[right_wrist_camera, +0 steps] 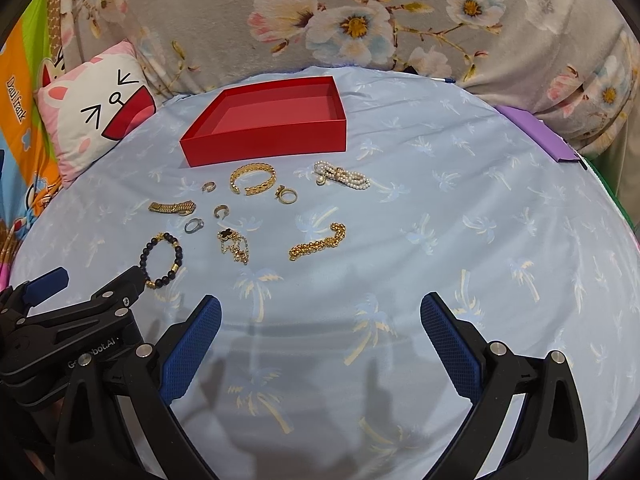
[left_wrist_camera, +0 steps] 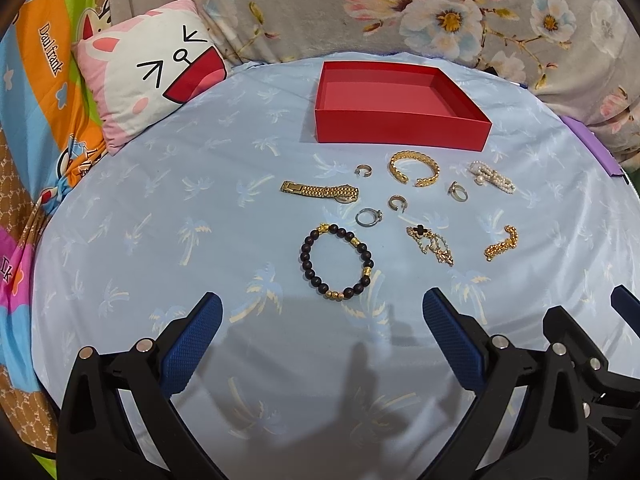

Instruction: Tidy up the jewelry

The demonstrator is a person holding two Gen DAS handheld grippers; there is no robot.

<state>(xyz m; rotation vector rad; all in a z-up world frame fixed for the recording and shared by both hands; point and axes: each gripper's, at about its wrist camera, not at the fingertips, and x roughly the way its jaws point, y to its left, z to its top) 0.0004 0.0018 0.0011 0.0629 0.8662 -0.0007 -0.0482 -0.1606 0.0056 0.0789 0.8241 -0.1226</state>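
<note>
Sitting empty at the far side of the blue palm-print sheet [left_wrist_camera: 140, 240], the red box [left_wrist_camera: 400, 130] with nothing yet placed inside, so judging the organizing as not begun. Lying loose on the sheet just in front of the box: gold cuff bracelet [left_wrist_camera: 413, 168], pearl piece [left_wrist_camera: 493, 177], gold watch [left_wrist_camera: 320, 191], small open ring [left_wrist_camera: 363, 170], second open ring [left_wrist_camera: 397, 202], gold ring [left_wrist_camera: 457, 192], silver ring [left_wrist_camera: 369, 217], black clover chain [left_wrist_camera: 430, 243], gold chain [left_wrist_camera: 502, 243] and dark bead bracelet [left_wrist_camera: 336, 264] (all apart from one another, none overlapping as far as visible). Hovering over the near part of the sheet, the left gripper [left_wrist_camera: 322, 334] with jaws spread wide and holding nothing, the bead bracelet lying nearest ahead of it. Hanging alongside, the right gripper [right_wrist_camera: 320, 334], equally wide and empty, the gold chain [right_wrist_camera: 318, 243] lying closest ahead. Leaving every piece to be picked up and moved into the box; expecting the thin chains and small rings to need the most careful pinching against the soft cloth. Resting off to the left, a cartoon pillow [left_wrist_camera: 148, 76], not involved.
</note>
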